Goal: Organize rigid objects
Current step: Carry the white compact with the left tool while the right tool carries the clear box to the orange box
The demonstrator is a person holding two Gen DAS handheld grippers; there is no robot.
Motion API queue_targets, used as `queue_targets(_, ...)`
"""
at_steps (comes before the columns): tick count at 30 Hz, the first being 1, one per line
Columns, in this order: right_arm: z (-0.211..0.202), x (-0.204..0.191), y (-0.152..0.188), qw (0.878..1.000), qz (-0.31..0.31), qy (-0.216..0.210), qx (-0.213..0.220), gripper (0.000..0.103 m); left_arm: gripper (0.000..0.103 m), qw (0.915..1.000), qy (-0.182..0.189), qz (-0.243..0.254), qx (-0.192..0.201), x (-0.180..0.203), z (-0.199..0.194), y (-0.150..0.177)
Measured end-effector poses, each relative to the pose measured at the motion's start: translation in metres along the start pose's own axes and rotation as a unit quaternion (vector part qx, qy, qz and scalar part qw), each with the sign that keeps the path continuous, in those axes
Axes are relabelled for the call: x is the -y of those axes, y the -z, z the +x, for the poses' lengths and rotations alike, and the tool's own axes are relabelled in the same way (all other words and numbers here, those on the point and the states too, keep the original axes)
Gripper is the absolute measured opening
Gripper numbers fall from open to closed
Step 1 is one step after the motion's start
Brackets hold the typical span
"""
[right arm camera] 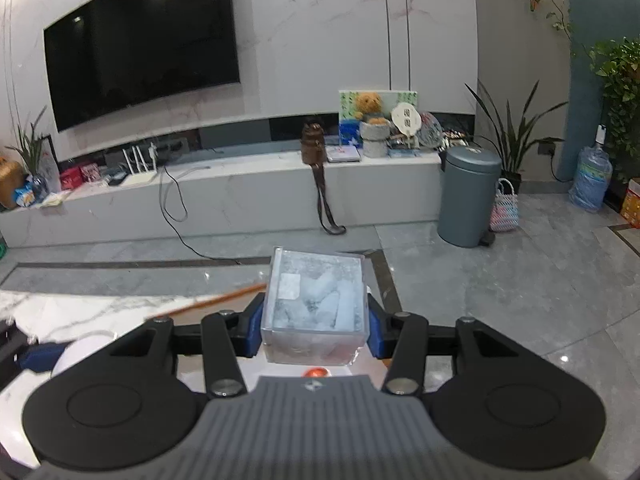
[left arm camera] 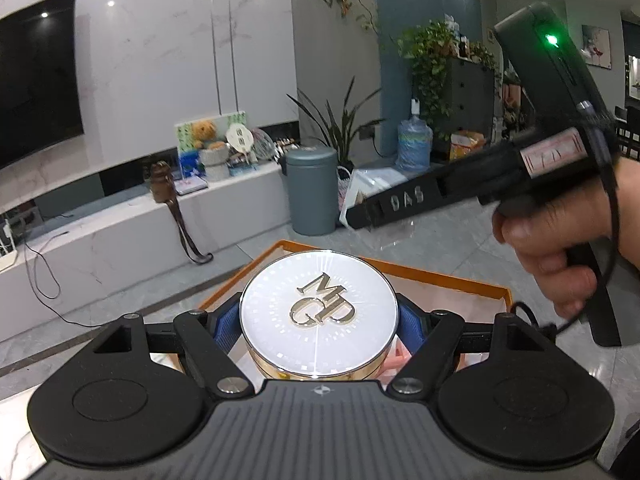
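2 hand-held grippers are in view, each clamped on 1 object and carried above a grey tiled floor. Left gripper (left arm camera: 319,322) holds a round compact case (left arm camera: 318,320) between its blue pads (left arm camera: 409,322), the pads pressing on opposite sides of the case's rim. The case lies flat, white lid facing up toward the camera with raised gold letters on it and a gold band around its side; being round, it shows no long axis, though the lettering runs diagonally across the lid. Below and beyond the case sits an orange-rimmed tray (left arm camera: 452,280), its far edge showing past the case; contact between case and tray is not visible. Right gripper (right arm camera: 316,322) holds a clear plastic box (right arm camera: 314,302), jaws set narrow, blue pads (right arm camera: 255,324) against its left and right walls. The box is close to cubic with no clear long axis; its top face points up and slightly away from the camera, carrying a small pale label, with whitish contents inside that cannot be identified. The right gripper also appears in the left wrist view, upper right, held in a hand (left arm camera: 560,236) with a green light lit on its body. A grey bin (right arm camera: 468,196) stands on the floor well beyond the box.
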State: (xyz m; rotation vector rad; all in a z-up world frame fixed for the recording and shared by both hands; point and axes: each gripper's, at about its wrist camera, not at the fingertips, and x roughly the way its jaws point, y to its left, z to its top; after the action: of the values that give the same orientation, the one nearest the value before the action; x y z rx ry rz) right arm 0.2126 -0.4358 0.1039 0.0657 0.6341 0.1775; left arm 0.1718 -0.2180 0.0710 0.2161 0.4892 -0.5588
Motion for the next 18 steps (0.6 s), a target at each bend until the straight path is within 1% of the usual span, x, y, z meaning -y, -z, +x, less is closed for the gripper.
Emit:
queue_targets(7,0.02,0.008,0.006,0.999,-0.011,0.019,-0.041,0.048,0.088,0.9987,0.004,0.036,-0.035,0.012,0.034,-0.008)
queue_targets(10,0.032,0.011,0.01,0.997,-0.02,0.03,-0.065,0.048,0.088,0.9968,-0.005,0.053,-0.059,0.013,0.05,-0.004)
queue_targets(14,0.05,0.015,0.017,0.994,-0.033,0.048,-0.097,0.048,0.088,0.9898,-0.035,0.084,-0.109,0.011,0.083,0.005)
queue_targets(18,0.063,0.016,0.022,0.991,-0.038,0.047,-0.118,0.048,0.088,0.9849,-0.048,0.093,-0.138,0.007,0.103,0.006)
